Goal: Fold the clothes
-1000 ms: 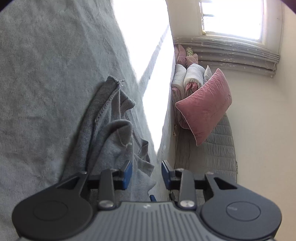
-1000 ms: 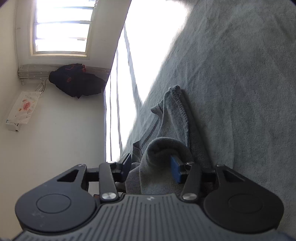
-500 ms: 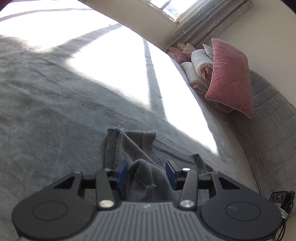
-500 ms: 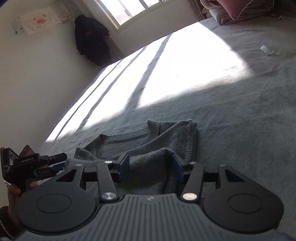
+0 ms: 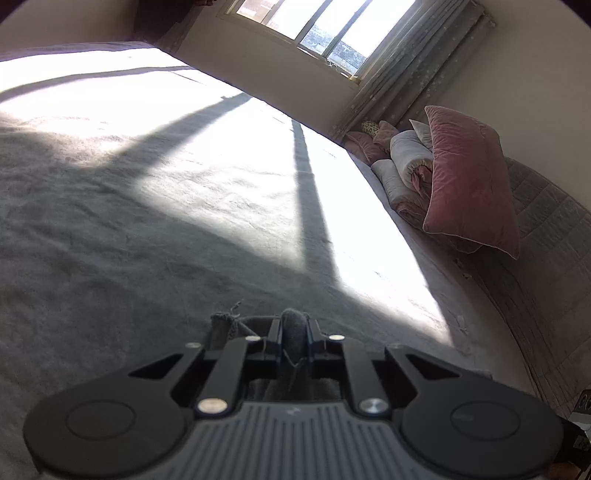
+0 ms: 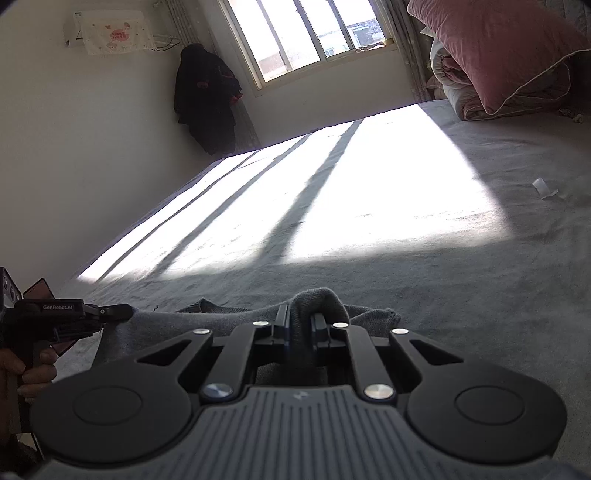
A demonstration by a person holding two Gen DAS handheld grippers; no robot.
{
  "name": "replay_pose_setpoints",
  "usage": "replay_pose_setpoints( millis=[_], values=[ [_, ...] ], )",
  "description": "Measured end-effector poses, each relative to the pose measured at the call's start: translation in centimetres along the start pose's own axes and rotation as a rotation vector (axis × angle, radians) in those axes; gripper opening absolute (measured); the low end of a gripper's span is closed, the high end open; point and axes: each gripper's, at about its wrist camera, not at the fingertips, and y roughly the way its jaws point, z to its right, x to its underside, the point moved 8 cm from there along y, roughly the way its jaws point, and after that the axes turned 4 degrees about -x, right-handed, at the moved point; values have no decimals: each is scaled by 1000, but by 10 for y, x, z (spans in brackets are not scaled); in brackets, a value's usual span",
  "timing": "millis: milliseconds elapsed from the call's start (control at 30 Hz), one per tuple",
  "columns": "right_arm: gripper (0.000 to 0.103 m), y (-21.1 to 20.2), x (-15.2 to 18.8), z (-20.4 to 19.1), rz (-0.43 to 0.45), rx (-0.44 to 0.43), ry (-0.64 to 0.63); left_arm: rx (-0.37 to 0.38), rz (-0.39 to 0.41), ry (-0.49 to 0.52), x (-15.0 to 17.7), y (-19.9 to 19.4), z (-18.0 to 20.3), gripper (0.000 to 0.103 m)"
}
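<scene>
- Grey bed cover (image 6: 424, 280) fills both views, sunlit patch toward the window (image 6: 306, 33); pink pillow (image 5: 469, 177) and rolled bedding stacked at the bed's far end.
- Grey sweater (image 6: 207, 321) lies bunched at the near edge of the bed, between the two tools.
- Left gripper (image 5: 293, 338): jaws closing, a ridge of sweater knit pinched between the pads.
- Right gripper (image 6: 301, 325): jaws closing too, a hump of sweater between them.
- Risk: both bites look like thick bunched folds, not one edge, so layers can slip out on the lift or the sweater hangs twisted.
- Risk: uneven pull between the tools skews the fold line.
- Hidden: most of the sweater sits under the tool bodies; can't tell which part each holds, shoulder or hem.
- Sunlit patch is blown out, no detail there.
</scene>
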Motion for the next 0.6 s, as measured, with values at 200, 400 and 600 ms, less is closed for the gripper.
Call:
replay_pose_setpoints(
  millis=[200,400,600],
  values=[
    [13,20,-6,9,18,38,4,-59,1,29,-11,25,8,12],
    [12,37,-2,25,20,86,5,-118,25,104,-6,54,11,12],
    [13,58,17,35,-26,156,-67,-180,53,194,8,77,4,12]
  ],
)
